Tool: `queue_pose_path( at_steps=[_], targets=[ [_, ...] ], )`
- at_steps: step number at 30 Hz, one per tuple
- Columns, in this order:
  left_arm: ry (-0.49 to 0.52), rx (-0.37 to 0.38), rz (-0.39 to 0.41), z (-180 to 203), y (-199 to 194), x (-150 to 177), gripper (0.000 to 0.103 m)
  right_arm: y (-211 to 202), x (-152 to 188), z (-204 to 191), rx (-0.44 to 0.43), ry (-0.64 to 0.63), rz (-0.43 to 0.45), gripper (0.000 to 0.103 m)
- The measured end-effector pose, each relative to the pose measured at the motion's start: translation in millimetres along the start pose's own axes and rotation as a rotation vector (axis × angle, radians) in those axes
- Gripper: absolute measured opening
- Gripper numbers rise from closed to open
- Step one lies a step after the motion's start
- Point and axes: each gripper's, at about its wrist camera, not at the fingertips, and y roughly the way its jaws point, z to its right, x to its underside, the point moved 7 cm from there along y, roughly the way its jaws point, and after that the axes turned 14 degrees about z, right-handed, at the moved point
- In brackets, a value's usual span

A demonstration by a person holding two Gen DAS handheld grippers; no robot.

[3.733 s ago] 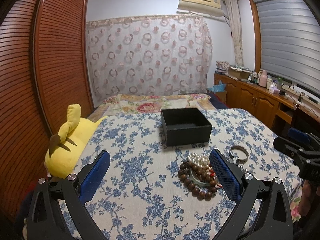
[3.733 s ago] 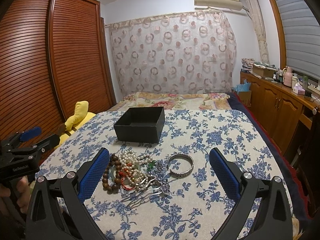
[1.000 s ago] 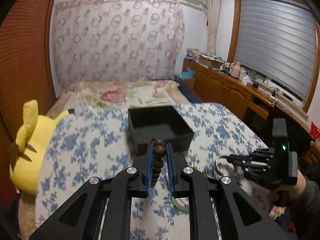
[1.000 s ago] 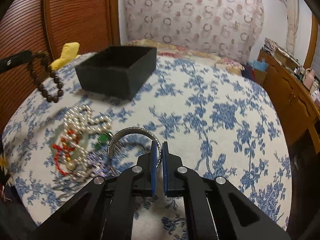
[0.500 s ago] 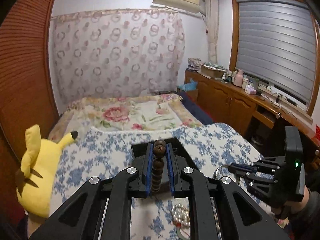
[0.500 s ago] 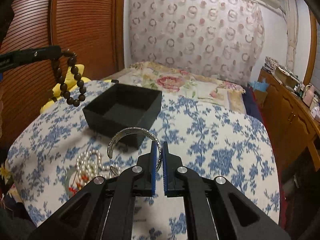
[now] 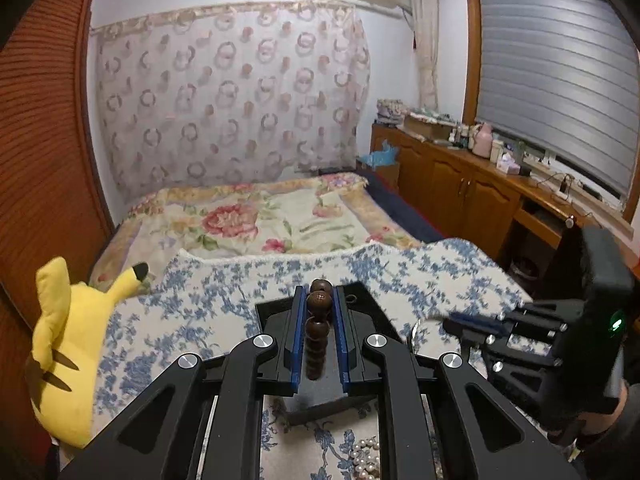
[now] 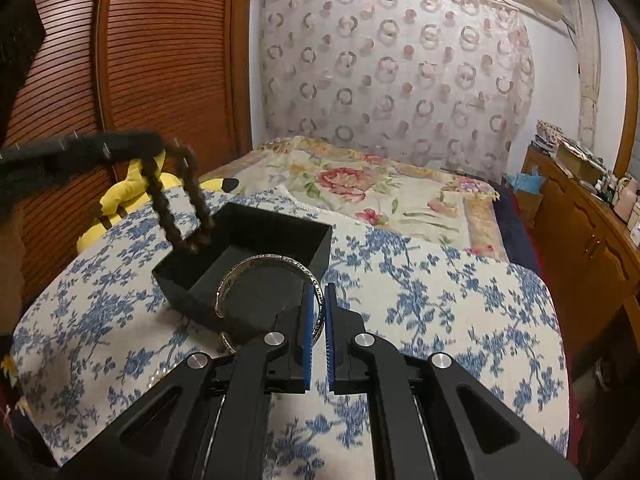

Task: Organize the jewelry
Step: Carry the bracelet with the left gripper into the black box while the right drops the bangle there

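Observation:
My left gripper [image 7: 319, 300] is shut on a brown wooden bead bracelet [image 7: 318, 330], which hangs over the open black box [image 7: 362, 300]. In the right wrist view the same bead bracelet [image 8: 176, 204] dangles from the left gripper [image 8: 160, 138] above the near left corner of the black box [image 8: 280, 236]. My right gripper [image 8: 319, 292] is shut on a silver bangle [image 8: 256, 264], held over the box's front. The right gripper [image 7: 452, 320] also shows at the right of the left wrist view.
The box sits on a blue floral bedspread [image 8: 440, 300]. A yellow plush toy [image 7: 64, 344] lies at the left edge. White pearls [image 7: 366, 460] lie below the box. Wooden cabinets [image 7: 460, 192] line the right wall; a slatted wardrobe [image 8: 160, 60] stands left.
Both grippers have risen and moved toward the black box with their pieces. The bead bracelet now hangs over the box's corner and the bangle is above its front.

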Motion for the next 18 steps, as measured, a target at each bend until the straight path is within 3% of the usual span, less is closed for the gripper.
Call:
queue_pose_path(
  at_steps=[7, 18],
  targets=[
    [-0.01, -0.019, -0.043, -8.1, 24.1, 22.9, 0.014, 22.3, -3.7, -6.7, -0.012, -0.021, -0.014, 0.006],
    [-0.045, -0.063, -0.021, -31.6, -2.0, 33.9, 0.053, 54.3, -4.8, -25.7, -0.042, -0.071, -0.036, 0.006]
  ],
)
